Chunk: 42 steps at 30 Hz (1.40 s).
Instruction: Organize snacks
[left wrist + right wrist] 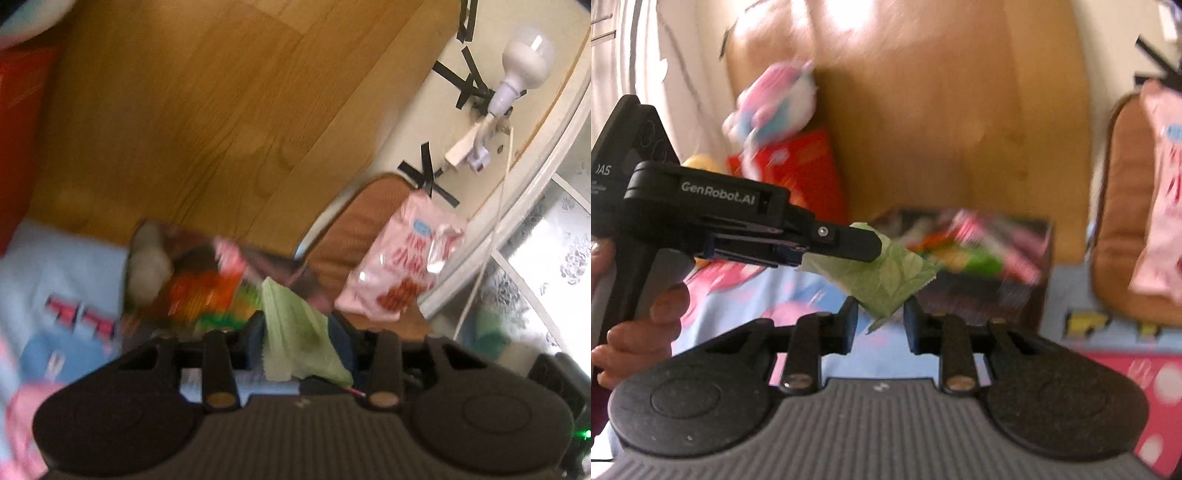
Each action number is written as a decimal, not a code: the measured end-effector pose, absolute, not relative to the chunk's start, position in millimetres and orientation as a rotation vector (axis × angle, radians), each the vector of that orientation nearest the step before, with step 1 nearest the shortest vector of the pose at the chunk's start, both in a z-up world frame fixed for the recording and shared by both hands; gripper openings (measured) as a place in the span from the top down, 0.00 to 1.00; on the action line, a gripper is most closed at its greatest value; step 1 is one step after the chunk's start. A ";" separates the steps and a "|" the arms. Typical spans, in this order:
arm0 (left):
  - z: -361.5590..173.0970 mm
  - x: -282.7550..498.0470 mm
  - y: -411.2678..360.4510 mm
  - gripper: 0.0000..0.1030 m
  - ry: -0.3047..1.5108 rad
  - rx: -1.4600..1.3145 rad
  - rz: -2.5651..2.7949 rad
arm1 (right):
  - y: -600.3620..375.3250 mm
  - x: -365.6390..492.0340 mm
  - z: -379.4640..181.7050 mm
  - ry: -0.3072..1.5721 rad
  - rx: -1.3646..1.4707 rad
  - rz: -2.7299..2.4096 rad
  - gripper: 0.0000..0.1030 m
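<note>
My left gripper (297, 332) is shut on a light green snack packet (299, 332); from the right wrist view the same gripper (864, 245) holds the packet (886, 275) up in the air. My right gripper (880, 325) is open, its jaws either side of the packet's lower corner without clamping it. Behind stands a dark box (979, 254) filled with several colourful snack packets, also in the left wrist view (207, 273). A pink snack bag (399, 262) lies on a brown cushion (354, 236); both also show at the right of the right wrist view (1160, 192).
A wooden floor (207, 110) lies behind. A patterned blue and pink blanket (1108, 365) is underneath. A red box (809, 173) and a plush toy (775, 103) sit at the left. A light bulb (524, 62) is taped to the wall.
</note>
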<state>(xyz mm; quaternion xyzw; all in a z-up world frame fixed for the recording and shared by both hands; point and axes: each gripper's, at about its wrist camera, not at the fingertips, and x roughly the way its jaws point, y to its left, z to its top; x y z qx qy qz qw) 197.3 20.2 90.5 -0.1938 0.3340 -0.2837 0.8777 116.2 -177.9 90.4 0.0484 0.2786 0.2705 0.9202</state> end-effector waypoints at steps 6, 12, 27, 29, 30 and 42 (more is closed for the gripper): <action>74.3 227.3 -1.1 0.52 0.731 -0.365 -0.529 | -191.2 168.1 72.9 0.584 0.104 0.372 0.58; 74.9 191.6 11.4 0.52 0.714 -0.381 -0.531 | -218.7 133.4 74.2 0.529 0.169 0.371 0.57; 5.7 67.5 -5.0 0.51 1.002 -0.471 -0.761 | -273.4 -3.4 36.1 0.802 0.399 0.378 0.55; 0.5 59.4 -8.6 0.51 1.014 -0.461 -0.750 | -267.5 -18.4 35.4 0.795 0.386 0.391 0.55; -1.1 56.4 -8.4 0.51 1.020 -0.461 -0.747 | -262.1 -23.7 36.2 0.795 0.363 0.407 0.54; 0.9 38.8 33.7 0.46 1.028 -0.587 -0.689 | -247.8 -41.2 35.1 0.795 0.325 0.468 0.50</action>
